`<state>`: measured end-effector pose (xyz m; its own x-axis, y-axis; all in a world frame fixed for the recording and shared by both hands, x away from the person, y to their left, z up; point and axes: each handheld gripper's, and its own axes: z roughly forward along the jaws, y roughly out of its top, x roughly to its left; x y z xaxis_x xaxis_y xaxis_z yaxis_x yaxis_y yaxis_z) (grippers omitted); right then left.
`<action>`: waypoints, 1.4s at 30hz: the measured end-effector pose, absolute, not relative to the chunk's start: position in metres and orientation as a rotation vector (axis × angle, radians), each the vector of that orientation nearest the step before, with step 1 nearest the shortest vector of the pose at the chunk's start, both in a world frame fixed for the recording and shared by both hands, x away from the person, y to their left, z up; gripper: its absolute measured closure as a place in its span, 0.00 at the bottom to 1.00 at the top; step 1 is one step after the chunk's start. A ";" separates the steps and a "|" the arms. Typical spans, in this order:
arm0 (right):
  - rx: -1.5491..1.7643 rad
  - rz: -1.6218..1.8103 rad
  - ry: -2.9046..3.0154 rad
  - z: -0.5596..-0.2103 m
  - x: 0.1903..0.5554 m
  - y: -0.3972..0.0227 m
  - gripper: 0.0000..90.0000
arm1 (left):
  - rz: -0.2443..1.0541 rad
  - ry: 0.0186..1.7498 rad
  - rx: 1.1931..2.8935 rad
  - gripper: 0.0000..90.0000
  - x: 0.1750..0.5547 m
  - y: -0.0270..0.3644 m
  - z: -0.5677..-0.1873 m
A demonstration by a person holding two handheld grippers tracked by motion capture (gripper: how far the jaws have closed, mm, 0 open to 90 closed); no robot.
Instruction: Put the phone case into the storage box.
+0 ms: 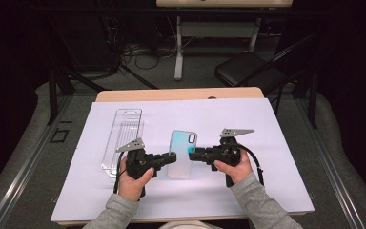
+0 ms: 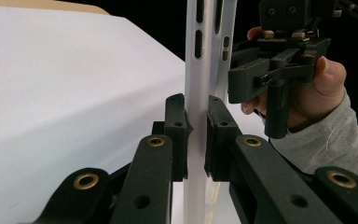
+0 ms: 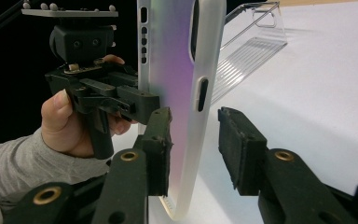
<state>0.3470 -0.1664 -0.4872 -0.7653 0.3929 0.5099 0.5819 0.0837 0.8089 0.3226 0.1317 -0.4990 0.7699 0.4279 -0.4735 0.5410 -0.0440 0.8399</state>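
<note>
A phone case [image 1: 182,152] with a teal-to-pale sheen and a camera cutout hangs just above the white sheet [image 1: 267,186], between my two grippers. My left gripper [image 1: 171,157] is shut on the case's left long edge; in the left gripper view its pads [image 2: 177,126] press both faces of the thin case wall [image 2: 196,70]. My right gripper [image 1: 193,152] straddles the opposite edge. In the right gripper view one pad [image 3: 161,140] lies against the case [image 3: 177,70], while the other pad [image 3: 237,144] stands clear of it with a gap.
A clear plastic package shell [image 1: 123,138] lies on the sheet left of the case, and its end also rises behind the case [image 3: 256,42]. Beyond the table's far edge stand a black chair [image 1: 248,69] and desk legs with cables.
</note>
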 end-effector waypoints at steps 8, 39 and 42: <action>-0.986 -1.745 -2.163 -0.488 0.348 -0.167 0.76 | -0.113 0.770 1.674 0.91 0.322 0.129 -0.500; -0.979 -1.727 -2.135 -0.490 0.348 -0.167 0.87 | -0.128 0.762 1.682 0.91 0.320 0.126 -0.501; -0.981 -1.730 -2.132 -0.490 0.349 -0.167 0.88 | -0.127 0.762 1.683 0.91 0.320 0.126 -0.500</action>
<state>0.3487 -0.1673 -0.4902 -0.7512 0.3527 0.5579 0.6186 0.0815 0.7814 0.3200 0.1258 -0.5004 0.7780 0.4117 -0.4747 0.5432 -0.0610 0.8374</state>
